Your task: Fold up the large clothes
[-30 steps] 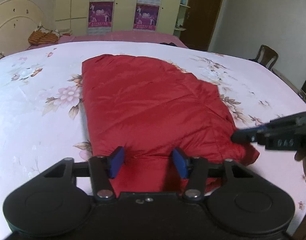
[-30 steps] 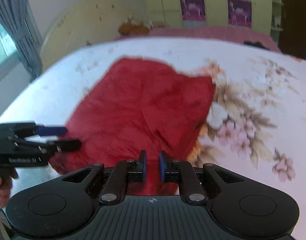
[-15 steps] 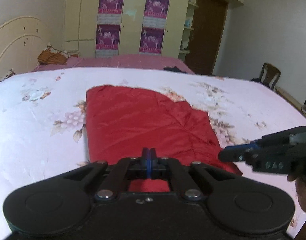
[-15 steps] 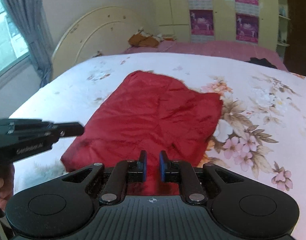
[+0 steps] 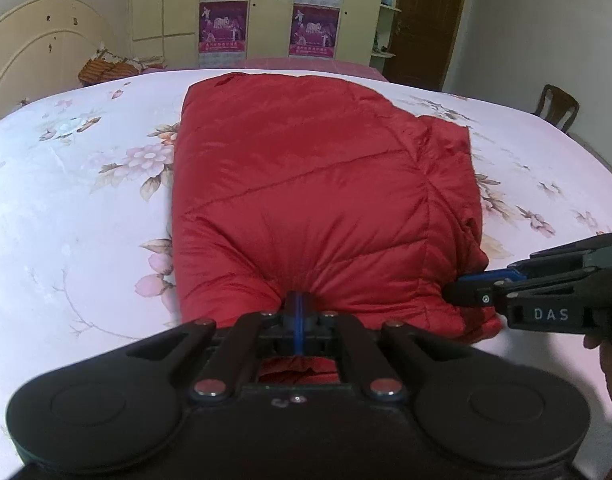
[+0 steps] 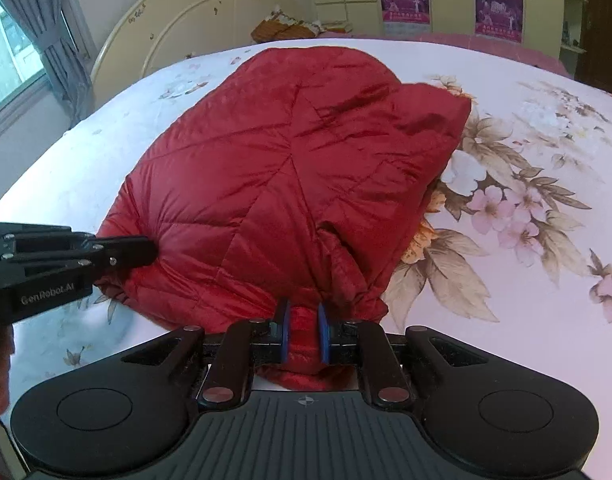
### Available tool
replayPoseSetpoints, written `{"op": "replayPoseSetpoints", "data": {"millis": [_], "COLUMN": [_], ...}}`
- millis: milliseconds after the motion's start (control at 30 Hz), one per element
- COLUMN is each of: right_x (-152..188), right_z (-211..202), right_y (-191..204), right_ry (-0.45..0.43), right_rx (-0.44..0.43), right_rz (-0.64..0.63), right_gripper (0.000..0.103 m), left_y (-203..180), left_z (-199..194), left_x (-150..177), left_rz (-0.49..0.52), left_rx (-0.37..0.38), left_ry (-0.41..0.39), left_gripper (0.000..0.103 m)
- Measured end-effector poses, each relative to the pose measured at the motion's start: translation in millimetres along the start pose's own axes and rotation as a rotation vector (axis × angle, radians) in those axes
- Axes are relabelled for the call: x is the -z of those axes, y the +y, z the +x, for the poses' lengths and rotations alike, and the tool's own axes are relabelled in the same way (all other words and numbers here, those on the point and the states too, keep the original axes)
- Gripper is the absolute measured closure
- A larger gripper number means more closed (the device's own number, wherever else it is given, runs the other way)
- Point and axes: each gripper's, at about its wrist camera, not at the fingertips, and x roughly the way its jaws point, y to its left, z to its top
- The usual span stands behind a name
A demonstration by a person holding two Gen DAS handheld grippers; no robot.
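Observation:
A red quilted down jacket lies on the flowered bed, folded into a long block; it also shows in the right wrist view. My left gripper is shut on the jacket's near hem, which puckers around its blue pads. My right gripper is shut on a bunch of the hem at the near right corner. Each gripper shows in the other's view: the right gripper at the jacket's right corner, the left gripper at its left corner.
The jacket lies on a white bedsheet with pink flowers. A cream headboard stands at the far left, a wardrobe with posters behind, a wooden chair at the far right, a window with a curtain at the left.
My left gripper closed from open and now grips the near hem. Both grippers moved forward, so the jacket's near end has risen and bulged toward the far end.

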Motion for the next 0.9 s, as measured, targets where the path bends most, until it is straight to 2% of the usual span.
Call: {"op": "replayPoseSetpoints", "data": {"millis": [133,200,233,267,300,333,367,400,500,600,667,700,800,900], "right_x": [-8,-12,-13,-13,-12,-8,-6,-4,6,18,28,31,40,50], "right_z": [-7,-26,-37,-47,-56,-69,-77,-82,-102,-122,-136,-142,-160,-179], "right_y": [3,6,8,9,9,9,10,10,12,18,21,23,30,35], "right_ry": [0.024,-0.017,-0.057,-0.092,-0.122,-0.191,-0.21,-0.211,-0.224,-0.227,-0.225,-0.217,-0.202,-0.212], "right_rx": [0.009,0.022,0.038,0.065,0.081,0.071,0.081,0.1,0.12,0.165,0.194,0.214,0.246,0.271], "right_rz": [-0.003,0.006,0.011,0.026,0.042,0.047,0.046,0.049,0.072,0.056,0.06,0.059,0.051,0.049], "right_gripper": [0.091,0.09,0.088,0.075,0.018,0.006,0.006,0.006,0.006,0.006,0.004,0.0,0.0,0.0], "left_y": [-4,-6,-8,-9,-11,-12,-13,-16,-22,-29,-35,-39,-54,-68], "left_z": [-9,-25,-36,-43,-51,-61,-71,-78,-94,-114,-127,-132,-142,-161], "left_x": [-8,-11,-11,-11,-10,-8,-6,-4,0,4,5,5,6,10], "left_rz": [-0.02,-0.033,-0.034,-0.035,-0.042,-0.053,-0.057,-0.054,-0.056,-0.064,-0.07,-0.065,-0.021,-0.001], "left_rx": [-0.01,-0.015,-0.025,-0.037,-0.057,-0.082,-0.097,-0.102,-0.107,-0.123,-0.146,-0.171,-0.228,-0.226], "left_ry": [-0.001,-0.024,-0.044,-0.055,-0.07,-0.102,-0.141,-0.161,-0.152,-0.175,-0.187,-0.18,-0.154,-0.176], "left_gripper": [0.103,0.102,0.093,0.08,0.039,0.008,0.004,0.008,0.008,0.0,0.0,0.0,0.0,0.0]}}
